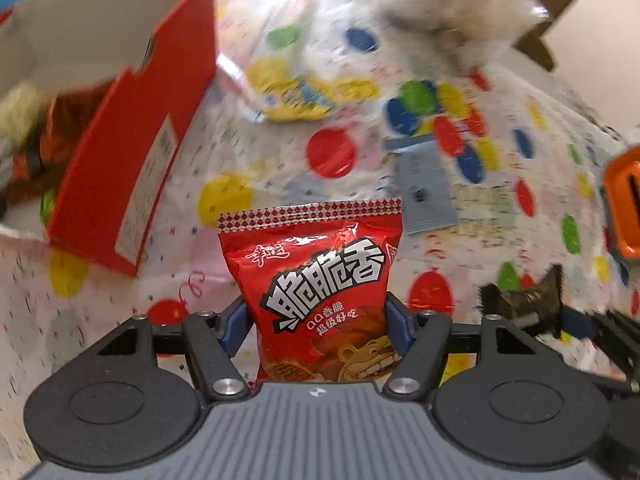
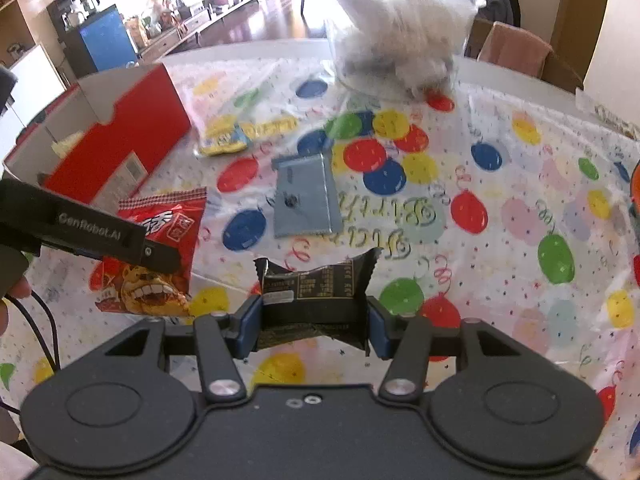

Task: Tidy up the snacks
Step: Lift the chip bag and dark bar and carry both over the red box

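Note:
My left gripper (image 1: pixel 316 320) is shut on a red snack bag (image 1: pixel 316 280) with white Chinese lettering and holds it upright above the table. The bag also shows in the right wrist view (image 2: pixel 160 248), with the left gripper (image 2: pixel 132 248) across it. My right gripper (image 2: pixel 314 320) is shut on a black snack packet (image 2: pixel 316 284); that packet also shows at the right in the left wrist view (image 1: pixel 520 296). A red open box (image 1: pixel 132 152) stands to the left, with snacks inside; it also shows in the right wrist view (image 2: pixel 120 136).
A yellow snack packet (image 2: pixel 240 136) and a grey-blue packet (image 2: pixel 306 196) lie on the balloon-print tablecloth (image 2: pixel 500 220). A clear container of white stuff (image 2: pixel 400 40) stands at the back. An orange object (image 1: pixel 624 208) sits at the right edge.

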`<state>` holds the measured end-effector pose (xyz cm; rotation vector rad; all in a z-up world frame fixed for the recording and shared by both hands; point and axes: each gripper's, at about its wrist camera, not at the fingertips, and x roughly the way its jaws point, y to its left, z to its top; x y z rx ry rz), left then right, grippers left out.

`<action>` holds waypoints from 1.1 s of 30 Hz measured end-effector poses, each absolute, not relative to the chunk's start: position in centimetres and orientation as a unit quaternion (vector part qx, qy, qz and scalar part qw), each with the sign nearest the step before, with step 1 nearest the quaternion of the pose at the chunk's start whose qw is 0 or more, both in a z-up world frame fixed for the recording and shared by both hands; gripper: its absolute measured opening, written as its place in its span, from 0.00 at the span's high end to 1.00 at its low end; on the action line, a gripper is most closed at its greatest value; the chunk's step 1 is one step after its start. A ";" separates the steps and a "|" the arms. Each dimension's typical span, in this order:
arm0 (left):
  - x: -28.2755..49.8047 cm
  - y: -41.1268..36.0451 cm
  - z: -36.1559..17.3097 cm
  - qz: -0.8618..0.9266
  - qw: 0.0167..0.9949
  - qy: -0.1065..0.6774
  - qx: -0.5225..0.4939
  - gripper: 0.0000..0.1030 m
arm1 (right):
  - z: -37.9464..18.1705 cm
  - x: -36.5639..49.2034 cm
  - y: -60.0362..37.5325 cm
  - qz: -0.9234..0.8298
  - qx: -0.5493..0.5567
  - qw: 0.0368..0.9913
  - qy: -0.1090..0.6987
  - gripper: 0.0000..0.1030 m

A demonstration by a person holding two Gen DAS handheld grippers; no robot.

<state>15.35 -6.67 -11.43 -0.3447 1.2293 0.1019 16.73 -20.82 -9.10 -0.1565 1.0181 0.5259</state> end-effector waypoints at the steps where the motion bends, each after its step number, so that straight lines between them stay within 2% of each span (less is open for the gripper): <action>1: 15.2 -6.7 -10.7 0.040 0.808 0.567 -0.156 0.35 | -8.7 16.6 -20.7 0.249 -0.073 0.839 0.478 0.49; 17: 13.9 -0.1 -1.2 0.000 0.870 0.480 -0.111 0.34 | -1.3 14.9 -14.6 0.275 -0.087 0.866 0.409 0.49; 33: 12.7 12.4 1.0 0.042 0.887 0.454 -0.076 0.34 | 0.4 15.0 -1.2 0.308 -0.119 0.864 0.380 0.49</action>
